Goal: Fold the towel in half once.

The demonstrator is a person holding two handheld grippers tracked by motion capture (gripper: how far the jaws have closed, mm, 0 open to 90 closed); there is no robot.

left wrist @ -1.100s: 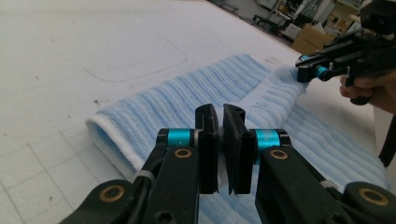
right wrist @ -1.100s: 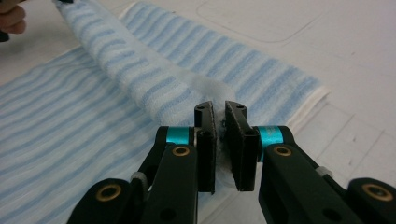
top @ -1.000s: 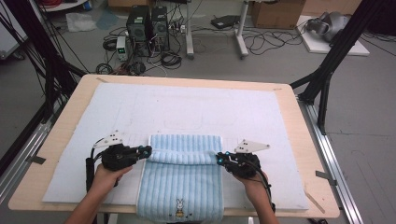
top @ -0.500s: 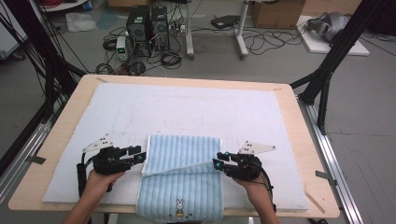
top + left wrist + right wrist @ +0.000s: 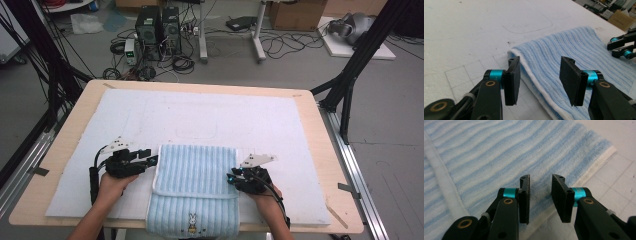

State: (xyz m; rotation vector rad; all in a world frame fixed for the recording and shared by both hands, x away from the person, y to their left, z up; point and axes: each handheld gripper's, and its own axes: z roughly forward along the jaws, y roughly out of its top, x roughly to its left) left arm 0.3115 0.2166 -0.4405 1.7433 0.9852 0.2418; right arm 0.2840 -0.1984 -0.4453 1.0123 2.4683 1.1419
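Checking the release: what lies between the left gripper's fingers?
In the left gripper view, the white-hemmed edge of the folded blue striped towel lies between the open fingers, unpinched.

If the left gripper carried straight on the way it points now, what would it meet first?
Most likely the folded blue towel: its white-edged side already lies between the open jaws of the left gripper, apparently untouched. Farther along sits the right gripper.

Folded towel (image 5: 195, 185) on mat (image 5: 200, 117), near edge.

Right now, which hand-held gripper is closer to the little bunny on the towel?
Right. The right hand-held gripper sits at the towel's right edge, up and to the right of the bunny. The left hand-held gripper is at the left edge, higher up and farther away.
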